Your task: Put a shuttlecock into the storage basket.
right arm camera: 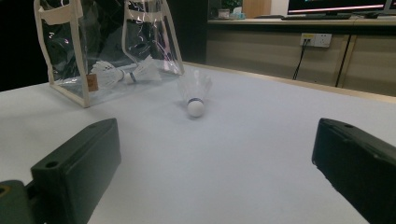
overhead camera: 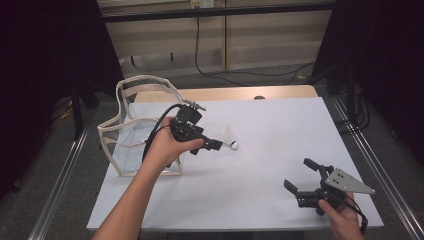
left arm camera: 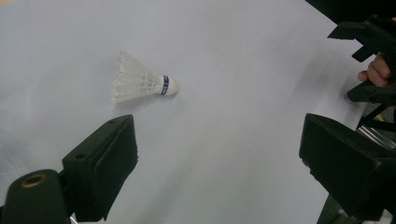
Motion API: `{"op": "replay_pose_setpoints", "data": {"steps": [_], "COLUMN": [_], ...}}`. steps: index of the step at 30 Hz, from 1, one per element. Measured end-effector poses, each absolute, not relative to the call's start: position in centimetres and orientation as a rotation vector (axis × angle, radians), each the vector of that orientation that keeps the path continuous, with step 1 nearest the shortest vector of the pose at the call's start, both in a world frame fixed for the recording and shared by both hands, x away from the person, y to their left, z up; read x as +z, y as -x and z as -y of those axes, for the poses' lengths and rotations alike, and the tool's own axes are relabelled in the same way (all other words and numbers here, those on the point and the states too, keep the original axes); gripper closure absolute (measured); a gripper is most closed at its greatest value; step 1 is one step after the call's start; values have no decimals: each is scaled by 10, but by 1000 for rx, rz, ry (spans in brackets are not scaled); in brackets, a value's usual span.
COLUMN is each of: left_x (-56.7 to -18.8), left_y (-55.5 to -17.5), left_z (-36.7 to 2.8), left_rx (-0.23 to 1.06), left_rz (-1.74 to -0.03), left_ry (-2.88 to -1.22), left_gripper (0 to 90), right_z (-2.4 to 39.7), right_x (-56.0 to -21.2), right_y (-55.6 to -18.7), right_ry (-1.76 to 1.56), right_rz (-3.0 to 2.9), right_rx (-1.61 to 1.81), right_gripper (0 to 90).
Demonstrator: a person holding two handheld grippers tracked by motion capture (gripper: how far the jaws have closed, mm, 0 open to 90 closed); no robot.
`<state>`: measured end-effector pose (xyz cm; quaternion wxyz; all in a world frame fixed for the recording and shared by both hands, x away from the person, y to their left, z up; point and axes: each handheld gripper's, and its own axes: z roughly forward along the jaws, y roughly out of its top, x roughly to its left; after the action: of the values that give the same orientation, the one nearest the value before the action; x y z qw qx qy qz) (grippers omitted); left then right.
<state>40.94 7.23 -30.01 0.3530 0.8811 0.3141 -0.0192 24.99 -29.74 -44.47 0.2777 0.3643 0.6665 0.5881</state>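
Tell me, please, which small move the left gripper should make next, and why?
Probably lower the left gripper over the white feathered shuttlecock until its cork tip sits between the jaws. They stand open and empty, the shuttlecock lies loose on the white table just ahead, and the clear plastic bag already holds others.

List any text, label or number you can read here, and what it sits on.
None can be read.
Shuttlecock: blue band by the cork, any print too small to read.
Clear bag: small brown tag on the front edge, blurred.
Monitor: bright strip on the far counter, no legible characters.
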Motion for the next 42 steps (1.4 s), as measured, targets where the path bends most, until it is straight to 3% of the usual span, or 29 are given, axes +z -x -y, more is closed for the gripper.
{"op": "replay_pose_setpoints", "data": {"steps": [42], "left_x": [-347], "left_y": [-408], "left_z": [-57], "left_rx": [4], "left_rz": [-837], "left_ry": [-2315], "left_gripper": [113], "right_z": [298], "right_x": [-444], "right_y": [-250], "right_ry": [-974], "right_rz": [-1787], "right_rx": [1580], "right_gripper": [8]}}
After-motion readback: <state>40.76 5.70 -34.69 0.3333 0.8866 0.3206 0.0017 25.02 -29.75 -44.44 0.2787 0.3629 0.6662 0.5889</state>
